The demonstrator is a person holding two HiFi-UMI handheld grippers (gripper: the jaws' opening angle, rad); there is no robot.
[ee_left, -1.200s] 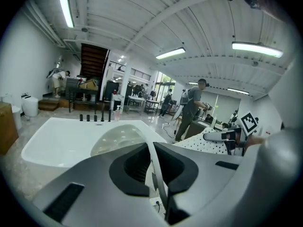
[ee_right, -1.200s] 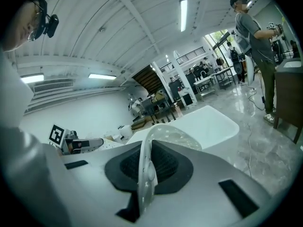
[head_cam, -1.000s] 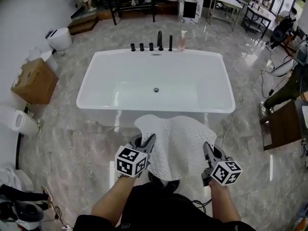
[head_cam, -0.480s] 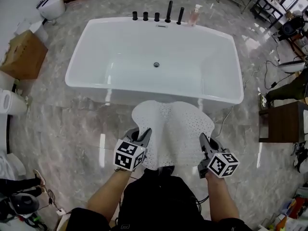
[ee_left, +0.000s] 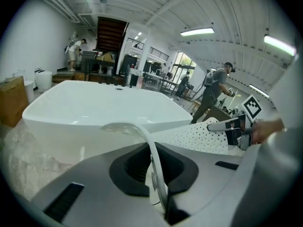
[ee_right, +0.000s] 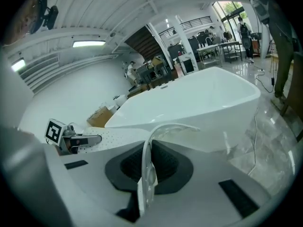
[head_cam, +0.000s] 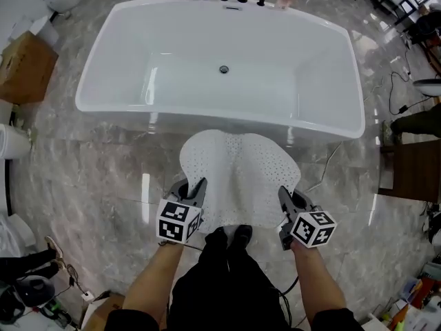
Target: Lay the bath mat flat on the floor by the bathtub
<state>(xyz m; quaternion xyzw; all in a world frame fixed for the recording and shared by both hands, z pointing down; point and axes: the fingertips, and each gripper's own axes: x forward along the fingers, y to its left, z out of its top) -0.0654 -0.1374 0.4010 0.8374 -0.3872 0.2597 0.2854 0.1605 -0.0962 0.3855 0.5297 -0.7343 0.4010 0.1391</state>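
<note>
Bath mat point(head_cam: 238, 178): white, perforated, slung between the two grippers in front of the bathtub point(head_cam: 207, 119). It's still off the floor point(head_cam: 103, 178) at the near edge. It isn't flat, with a crease down the middle and the far edge rounded and sagging.

Change over the last second: both grippers came down together and the mat dropped with them. Earlier its far edge overlapped the tub rim in the head view. Now it sits just short of the tub wall, over bare floor. Can't tell whether that far edge touches the floor yet.

Left gripper point(head_cam: 196, 185): jaws pinched tight on the near-left edge, with the thin mat edge standing up between them in the left gripper view. Right gripper point(head_cam: 284, 195): same on the near-right edge, clamped on the mat. Grip hasn't changed during the descent.

The person's shoes point(head_cam: 231, 236) are right under the near edge, between the hands.

Read: this is mid-lowering and placement looks about right beside the tub. My guess for what's left is to get the far edge down, draw the near edge back to take out the crease, lay it, then release. Risk: the sagging middle could fold under if the near edge drops straight down.
</note>
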